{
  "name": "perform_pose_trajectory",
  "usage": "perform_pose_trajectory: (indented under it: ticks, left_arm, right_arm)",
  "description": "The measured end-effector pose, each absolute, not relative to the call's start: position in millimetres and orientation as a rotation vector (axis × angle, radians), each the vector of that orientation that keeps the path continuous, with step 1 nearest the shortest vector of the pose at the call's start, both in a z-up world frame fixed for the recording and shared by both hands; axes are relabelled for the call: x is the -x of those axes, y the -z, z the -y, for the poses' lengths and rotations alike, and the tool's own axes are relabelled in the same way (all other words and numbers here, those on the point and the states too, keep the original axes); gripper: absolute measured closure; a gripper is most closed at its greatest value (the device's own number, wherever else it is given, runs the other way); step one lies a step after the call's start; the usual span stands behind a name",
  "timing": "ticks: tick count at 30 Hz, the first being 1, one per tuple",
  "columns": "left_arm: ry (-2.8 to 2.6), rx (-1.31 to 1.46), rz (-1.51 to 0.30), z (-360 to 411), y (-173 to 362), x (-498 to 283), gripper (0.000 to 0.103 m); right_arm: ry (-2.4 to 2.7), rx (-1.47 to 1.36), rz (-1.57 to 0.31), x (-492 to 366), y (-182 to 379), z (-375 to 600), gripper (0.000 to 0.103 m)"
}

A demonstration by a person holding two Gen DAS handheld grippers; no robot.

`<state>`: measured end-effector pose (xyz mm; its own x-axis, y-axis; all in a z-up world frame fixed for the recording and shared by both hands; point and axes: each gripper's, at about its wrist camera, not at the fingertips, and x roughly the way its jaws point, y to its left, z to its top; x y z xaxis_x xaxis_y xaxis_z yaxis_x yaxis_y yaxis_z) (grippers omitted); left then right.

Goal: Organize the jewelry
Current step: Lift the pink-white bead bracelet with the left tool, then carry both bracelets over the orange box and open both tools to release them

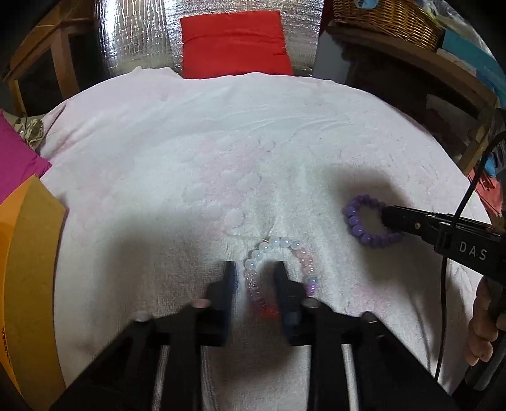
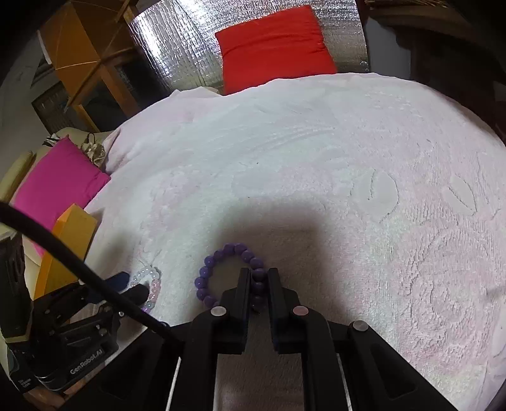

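A white and pink bead bracelet (image 1: 278,246) lies on the white towel (image 1: 221,142). My left gripper (image 1: 254,267) is open and low over it, with the bracelet's left strand between the two fingers. A purple bead bracelet (image 2: 227,253) lies further right. My right gripper (image 2: 258,273) is shut on the purple bracelet's right side, resting at the towel. In the left wrist view the right gripper (image 1: 387,215) comes in from the right onto the purple bracelet (image 1: 354,218). The left gripper (image 2: 136,284) and pale bracelet (image 2: 148,275) show at the right wrist view's lower left.
An orange box (image 1: 28,268) stands at the towel's left edge, beside a magenta cushion (image 2: 57,177). A red cushion (image 1: 234,44) lies beyond the far edge against silver foil. A wicker basket (image 1: 385,19) sits on a wooden shelf at the far right.
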<state>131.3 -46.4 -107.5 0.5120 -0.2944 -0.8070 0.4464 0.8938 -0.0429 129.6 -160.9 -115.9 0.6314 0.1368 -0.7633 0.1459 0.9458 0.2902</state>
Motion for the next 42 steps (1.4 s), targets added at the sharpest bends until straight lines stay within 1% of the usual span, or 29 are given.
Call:
perform_pose_trajectory:
  ticks: [1, 3, 23, 42]
  left_arm:
    - [0.452, -0.173, -0.932, 46, 107, -131, 0.092]
    - [0.458, -0.156, -0.928, 45, 104, -132, 0.095]
    - [0.467, -0.059, -0.778, 19, 50, -113, 0.095]
    - [0.332, -0.030, -0.668, -24, 5, -74, 0.095]
  right_arm:
    - [-0.003, -0.347, -0.889, -129, 115, 161, 0.092]
    - [-0.024, -0.363, -0.881, -127, 113, 161, 0.092]
    - [-0.141, -0.408, -0.745, -107, 79, 151, 0.092]
    - [-0.244, -0.326, -0.665, -88, 51, 99, 0.092]
